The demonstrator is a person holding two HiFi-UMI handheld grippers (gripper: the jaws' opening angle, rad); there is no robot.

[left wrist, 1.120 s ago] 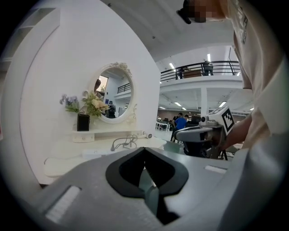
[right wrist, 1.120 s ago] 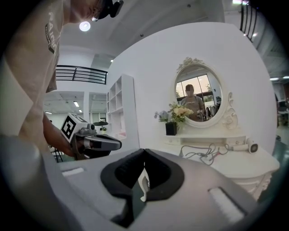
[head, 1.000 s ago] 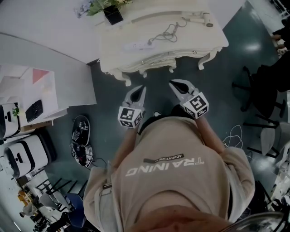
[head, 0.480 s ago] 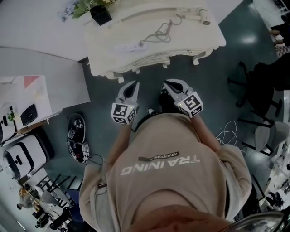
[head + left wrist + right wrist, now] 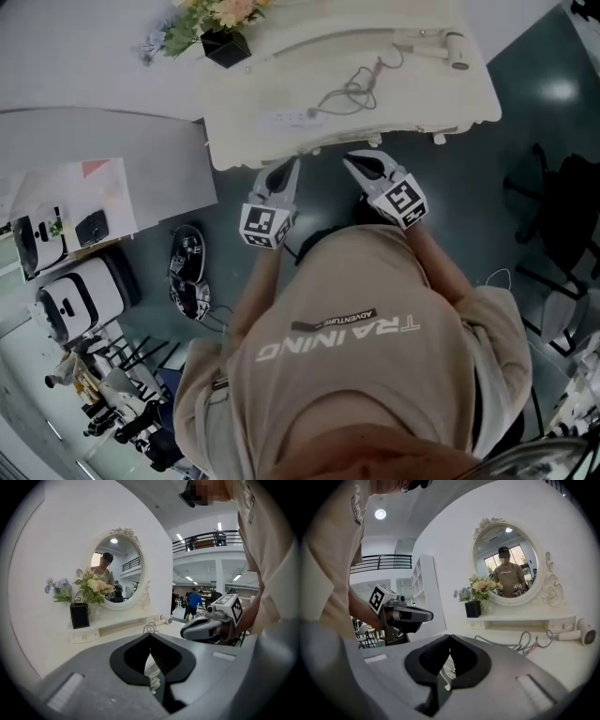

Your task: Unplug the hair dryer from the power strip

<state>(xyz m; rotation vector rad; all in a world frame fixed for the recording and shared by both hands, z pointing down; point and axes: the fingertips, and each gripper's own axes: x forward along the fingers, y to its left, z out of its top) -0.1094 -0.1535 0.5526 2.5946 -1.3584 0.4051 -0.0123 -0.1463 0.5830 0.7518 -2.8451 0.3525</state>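
Power strip [image 5: 284,118] too small to show detail.

- The white hair dryer [image 5: 448,44] lies on its side near the far right corner of the cream dressing table [image 5: 469,103]. Its short barrel points to the right and its slim handle stretches to the left.
- The thin grey cord [image 5: 352,89] runs from the handle end towards the table's middle. There it is bunched in a few loose loops, then trails on to the left.
- The white oblong power strip [image 5: 284,118] lies flat near the table's front edge, left of the loops. The cord reaches its right end, where a plug seems seated, though it is too small to be sure.
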